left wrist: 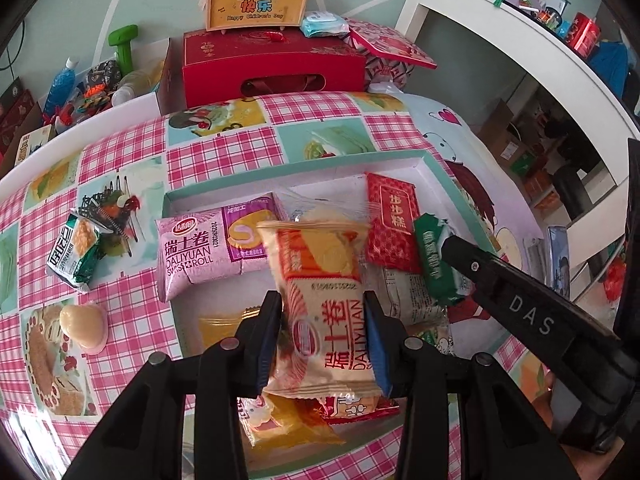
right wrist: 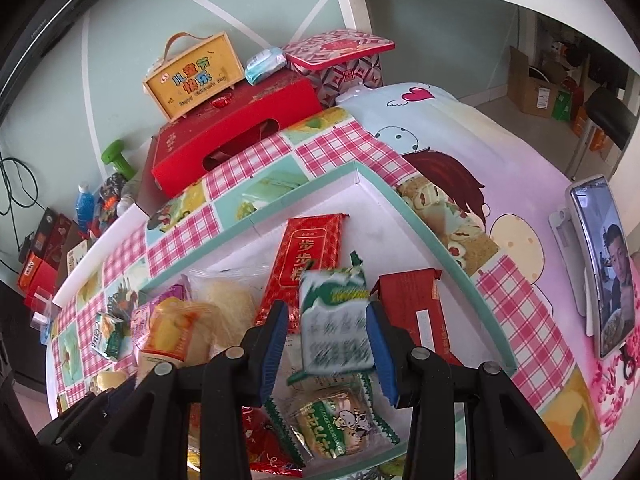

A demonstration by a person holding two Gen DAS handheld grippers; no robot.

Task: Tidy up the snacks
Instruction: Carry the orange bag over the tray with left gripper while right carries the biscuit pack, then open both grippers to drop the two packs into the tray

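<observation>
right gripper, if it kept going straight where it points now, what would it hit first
Probably the red snack packet lying in the teal-rimmed tray, just ahead of the green-and-white packet that the right gripper holds in its jaws. Depth is unclear, so the white tray floor may come first.

1. A pale green wall point(left wrist: 168, 4) crossed by thin white curved lines closes the far side of the room, lit by soft daylight.
2. A white shelf unit point(left wrist: 516, 16) stands at far right, its top crowded with small colourful items.
3. Beneath and beyond it, cardboard boxes point(right wrist: 534, 88) sit on a light grey floor point(right wrist: 492, 110) beside a black stool point(right wrist: 610, 114).
4. A pink-checked tablecloth point(left wrist: 132, 316) printed with cake pictures covers the table.
5. Far left, a green dumbbell point(left wrist: 125, 46) and a blue bottle point(left wrist: 60, 84) stand against the wall; dark cables point(right wrist: 14, 184) hang nearby.
</observation>
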